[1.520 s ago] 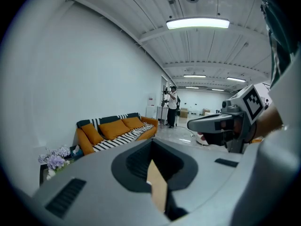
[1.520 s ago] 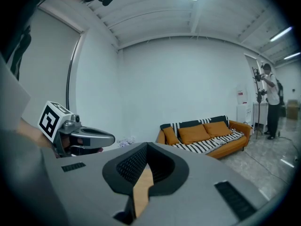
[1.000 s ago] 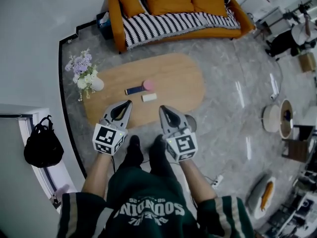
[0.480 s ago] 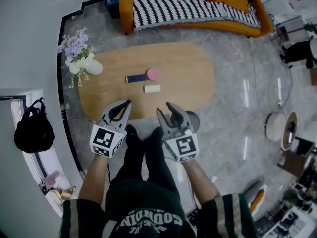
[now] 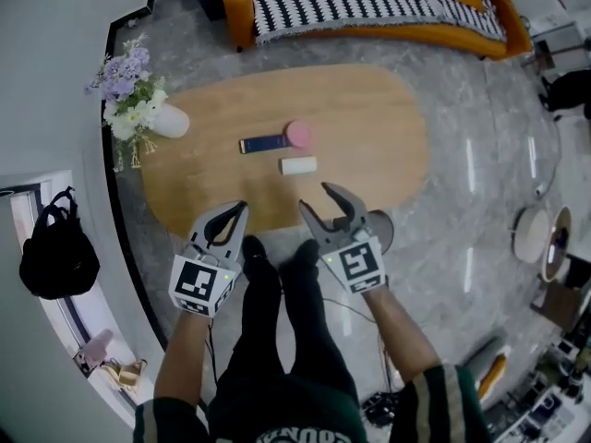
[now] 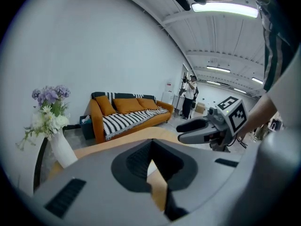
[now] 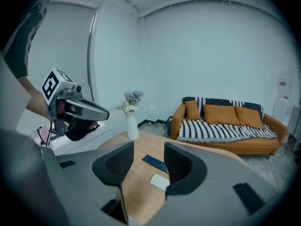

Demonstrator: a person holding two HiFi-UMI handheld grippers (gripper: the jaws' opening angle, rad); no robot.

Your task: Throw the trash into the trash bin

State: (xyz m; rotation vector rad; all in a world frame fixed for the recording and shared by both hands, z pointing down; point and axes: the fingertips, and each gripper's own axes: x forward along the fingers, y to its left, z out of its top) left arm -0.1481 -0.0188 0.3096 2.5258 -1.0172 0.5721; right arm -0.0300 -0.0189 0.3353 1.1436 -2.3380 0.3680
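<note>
A: Where is the trash?

B: A small white block [image 5: 298, 165] lies near the middle of the tabletop [image 5: 388, 146]. Just beside it at its 12 o'clock sits a pink round thing [image 5: 298, 134]. A dark blue strip [image 5: 262, 143] lies at that one's 9 o'clock.

A: And the bin?

B: The grey round bin [image 5: 379, 231] stands on the floor at the block's 4 o'clock, just off the tabletop's near edge. The right gripper [image 5: 319, 203] partly hides it.

A: How do the grippers stand?

B: The right gripper hovers at the block's 6 o'clock, over the near edge. Its fingers [image 7: 115, 161] are spread and opening, with nothing between them. The left gripper [image 5: 238, 209] is at the block's 8 o'clock. Its fingers [image 6: 134, 161] are pressed together at the tips and hold nothing.

A: What lies further out?

B: A white vase of flowers [image 5: 169, 121] stands at the tabletop's 9 o'clock end. An orange sofa [image 5: 369, 28] with a striped throw is at 12 o'clock. A black bag [image 5: 57, 257] hangs by the wall at 8 o'clock.
</note>
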